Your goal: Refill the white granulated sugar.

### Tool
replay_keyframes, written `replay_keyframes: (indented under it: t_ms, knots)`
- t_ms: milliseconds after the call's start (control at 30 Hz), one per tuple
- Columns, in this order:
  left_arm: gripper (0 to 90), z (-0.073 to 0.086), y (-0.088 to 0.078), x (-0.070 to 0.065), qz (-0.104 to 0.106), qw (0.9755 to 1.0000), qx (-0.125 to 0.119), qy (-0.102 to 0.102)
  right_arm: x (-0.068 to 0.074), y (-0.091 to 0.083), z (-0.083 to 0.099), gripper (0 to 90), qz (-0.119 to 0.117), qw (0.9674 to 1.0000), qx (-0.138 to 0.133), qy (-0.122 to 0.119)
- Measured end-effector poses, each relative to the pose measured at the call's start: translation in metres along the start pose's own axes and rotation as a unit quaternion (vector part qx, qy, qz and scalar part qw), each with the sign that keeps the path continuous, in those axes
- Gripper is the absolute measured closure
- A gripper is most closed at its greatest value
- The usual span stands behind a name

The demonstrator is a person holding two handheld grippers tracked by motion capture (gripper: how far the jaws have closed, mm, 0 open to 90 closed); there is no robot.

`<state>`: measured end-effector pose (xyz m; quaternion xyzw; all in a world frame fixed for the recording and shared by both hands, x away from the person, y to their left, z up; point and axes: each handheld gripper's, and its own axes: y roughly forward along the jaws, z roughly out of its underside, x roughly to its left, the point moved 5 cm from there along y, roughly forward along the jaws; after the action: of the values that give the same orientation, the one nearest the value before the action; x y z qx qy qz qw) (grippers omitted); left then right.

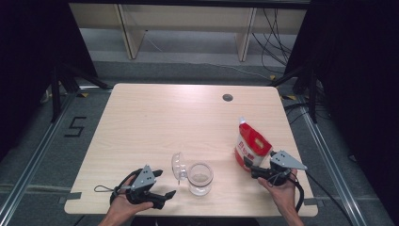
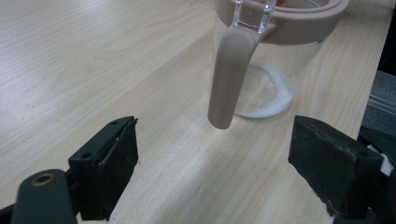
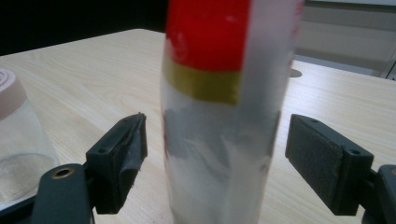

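Both grippers are held released at the worktop's near edge: left gripper (image 1: 162, 184) beside the open-lidded jar (image 1: 200, 178), right gripper (image 1: 249, 170) straddling the upright red pouch (image 1: 251, 143) untouched, presumably positioned for pouring.

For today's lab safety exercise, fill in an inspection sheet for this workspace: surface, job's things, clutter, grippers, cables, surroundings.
Surface: wooden table, small round hole near its far edge.
Job's things: glass jar, lid hinged open, thin layer of pale grains inside; red-and-white pouch standing upright.
Clutter: nothing seen.
Grippers: left hand-held gripper open, facing the jar; right hand-held gripper open, pouch between its pads, not pressed.
Cables: one trails from each gripper; more hang at the back.
Surroundings: black curtains, floor rails.
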<state>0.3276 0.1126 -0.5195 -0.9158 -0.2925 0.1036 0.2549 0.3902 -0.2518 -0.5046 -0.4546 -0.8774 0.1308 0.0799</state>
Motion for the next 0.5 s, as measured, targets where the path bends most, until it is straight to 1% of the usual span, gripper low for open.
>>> replay_keyframes:
  t_ms: [33,67,100,133,167,200,233,267,300,333,367,400,433,467,500]
  knots:
    - [15.4,0.0,0.0,0.0,0.0,1.0,0.001,-0.001,0.001,0.001,0.0,21.3,-0.002,1.0,-0.002,0.003]
    - [15.4,0.0,0.0,0.0,0.0,1.0,0.002,0.001,0.0,0.002,0.0,21.2,-0.006,0.9999,0.0,-0.012]
    - [15.4,0.0,0.0,0.0,0.001,1.0,-0.002,-0.001,0.0,0.005,0.0,20.6,-0.008,0.9999,-0.011,-0.008]
    - [15.4,0.0,0.001,0.0,0.002,1.0,-0.002,-0.002,0.001,0.006,0.001,19.6,-0.005,0.9999,-0.012,0.008]
    - [15.4,0.0,0.0,0.0,0.0,1.0,0.003,0.0,-0.001,0.007,0.001,19.3,-0.001,0.9999,-0.011,-0.01]
    - [15.4,0.0,0.0,0.0,0.001,1.0,0.001,-0.001,0.0,0.008,0.003,19.4,-0.004,1.0,0.003,-0.005]
    - [15.4,0.001,0.001,-0.002,0.0,0.9998,0.001,-0.018,0.002,0.01,0.004,19.8,0.003,0.9999,-0.01,0.01]
    - [15.4,0.001,0.001,-0.002,0.001,0.9999,0.001,-0.017,0.003,0.01,0.005,20.6,0.001,0.9999,-0.002,0.011]
    - [15.4,0.001,0.0,-0.002,0.0,0.9999,0.003,-0.015,0.003,0.011,0.004,21.4,-0.001,1.0,-0.008,0.001]
    - [15.4,0.001,0.0,-0.002,-0.001,0.9999,0.003,-0.015,0.004,0.012,0.004,21.7,-0.002,0.9999,-0.01,-0.003]
    - [15.4,0.001,0.001,-0.002,0.0,0.9999,0.002,-0.014,0.003,0.013,0.003,21.9,-0.004,0.9997,-0.017,-0.017]
    - [15.4,0.001,0.001,-0.002,0.001,0.9999,0.001,-0.017,0.005,0.014,0.004,22.5,-0.015,0.9997,-0.017,-0.011]
    - [15.4,0.001,0.001,-0.002,0.0,0.9999,0.0,-0.016,0.006,0.014,0.004,23.1,-0.015,0.9997,-0.017,-0.006]
    - [15.4,0.001,0.002,-0.002,0.002,0.9999,-0.001,-0.016,0.005,0.015,0.004,23.4,-0.015,0.9995,-0.017,-0.021]
    - [15.4,0.001,0.002,-0.003,0.002,0.9999,-0.001,-0.017,0.005,0.016,0.005,23.4,-0.011,0.9997,-0.013,-0.017]
